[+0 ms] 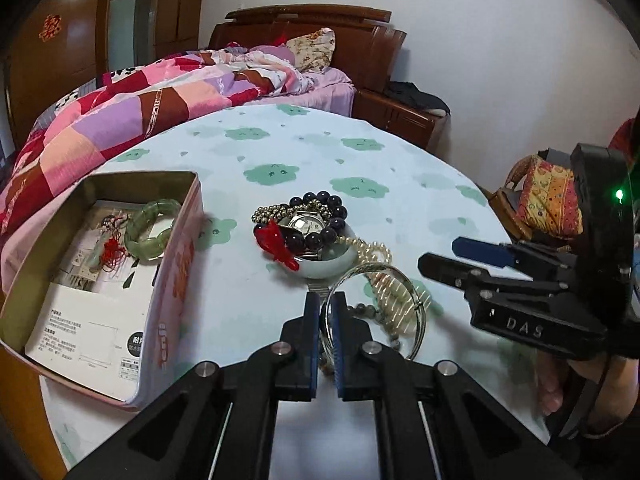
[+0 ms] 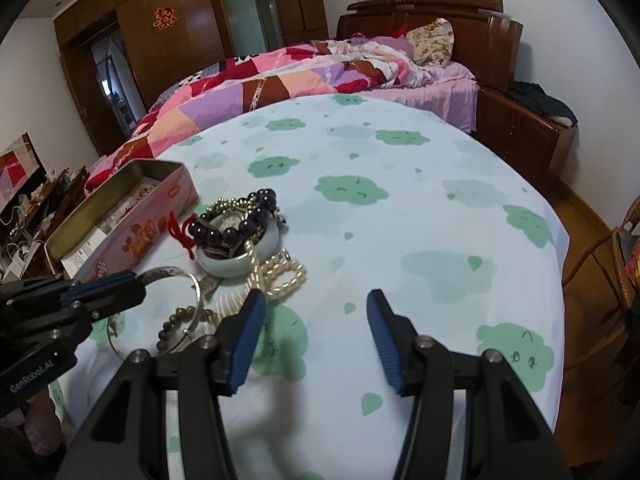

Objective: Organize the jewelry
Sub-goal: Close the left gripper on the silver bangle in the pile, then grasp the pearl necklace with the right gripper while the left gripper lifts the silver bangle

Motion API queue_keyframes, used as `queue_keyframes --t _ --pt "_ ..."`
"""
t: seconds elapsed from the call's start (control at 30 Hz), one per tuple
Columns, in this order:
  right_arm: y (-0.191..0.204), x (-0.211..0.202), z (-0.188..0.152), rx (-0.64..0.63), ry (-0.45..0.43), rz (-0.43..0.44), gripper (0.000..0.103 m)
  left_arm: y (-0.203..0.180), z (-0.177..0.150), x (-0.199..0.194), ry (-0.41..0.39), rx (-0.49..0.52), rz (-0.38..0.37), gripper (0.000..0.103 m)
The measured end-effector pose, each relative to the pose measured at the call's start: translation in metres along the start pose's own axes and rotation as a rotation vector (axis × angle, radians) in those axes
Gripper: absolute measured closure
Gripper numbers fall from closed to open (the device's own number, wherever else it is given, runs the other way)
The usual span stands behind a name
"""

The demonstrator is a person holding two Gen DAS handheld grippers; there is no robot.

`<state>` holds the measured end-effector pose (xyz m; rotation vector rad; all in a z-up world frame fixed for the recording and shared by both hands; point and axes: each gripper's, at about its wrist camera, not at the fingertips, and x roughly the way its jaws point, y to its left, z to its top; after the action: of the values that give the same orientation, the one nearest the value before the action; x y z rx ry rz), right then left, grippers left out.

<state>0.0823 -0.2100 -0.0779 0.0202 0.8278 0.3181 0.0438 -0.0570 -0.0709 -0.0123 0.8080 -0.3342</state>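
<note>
The left gripper (image 1: 326, 312) sits nearest, its 2 jaws pinched tight on the rim of a silver bangle (image 1: 404, 280) over the cloud-print table (image 2: 400, 220). The right gripper (image 2: 316, 304) hangs half-open, empty — beside it the pink tin (image 1: 176, 264) holds a green bracelet (image 1: 150, 228), then the small bowl (image 2: 240, 264) of beads and pearls.

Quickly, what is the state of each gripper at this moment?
Left gripper: closed on the thin silver metal bangle.
Right gripper: open, holding nothing, above the cloud-print tablecloth.
</note>
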Motion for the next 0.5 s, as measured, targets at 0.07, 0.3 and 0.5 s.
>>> queue_keyframes --t 0.07,0.3,0.5 --pt "0.0 0.0 0.001 0.005 0.003 0.007 0.047 -0.001 -0.001 -0.002 -0.008 0.009 0.013 0.098" --pt "0.016 0.013 0.007 -0.023 0.027 0.058 0.047 0.018 0.001 -0.004 -0.04 -0.054 0.106 0.098" --pt "0.034 0.036 0.007 -0.076 0.091 0.058 0.051 0.029 0.002 -0.005 -0.053 -0.08 0.13 0.098"
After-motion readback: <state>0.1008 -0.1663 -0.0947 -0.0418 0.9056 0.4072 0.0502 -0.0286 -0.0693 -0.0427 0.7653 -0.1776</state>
